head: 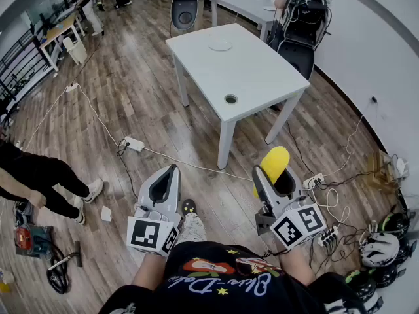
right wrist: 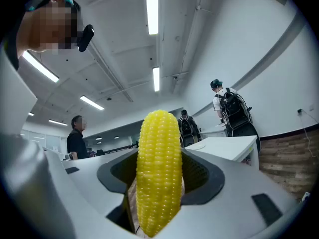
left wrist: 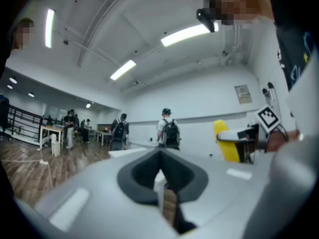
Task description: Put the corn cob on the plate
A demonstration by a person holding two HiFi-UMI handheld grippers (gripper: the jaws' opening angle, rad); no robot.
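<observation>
A yellow corn cob (head: 275,160) stands up between the jaws of my right gripper (head: 272,175), which is shut on it. In the right gripper view the corn cob (right wrist: 158,173) fills the centre and hides the gap between the pads. My left gripper (head: 171,171) is held level beside it with its jaws (left wrist: 160,171) shut and nothing in them. Its view also shows the corn cob (left wrist: 226,141) off to the right. A white plate (head: 220,44) lies on the far part of the white table (head: 255,77), well ahead of both grippers. The plate (right wrist: 198,145) looks small and distant beyond the corn.
I stand on a wooden floor, short of the table. Cables and a power strip (head: 134,144) cross the floor in front. A person (head: 39,178) stands at the left. Helmets (head: 380,248) and a second power strip (head: 313,180) lie at the right. Chairs with a backpack (head: 304,15) stand behind the table.
</observation>
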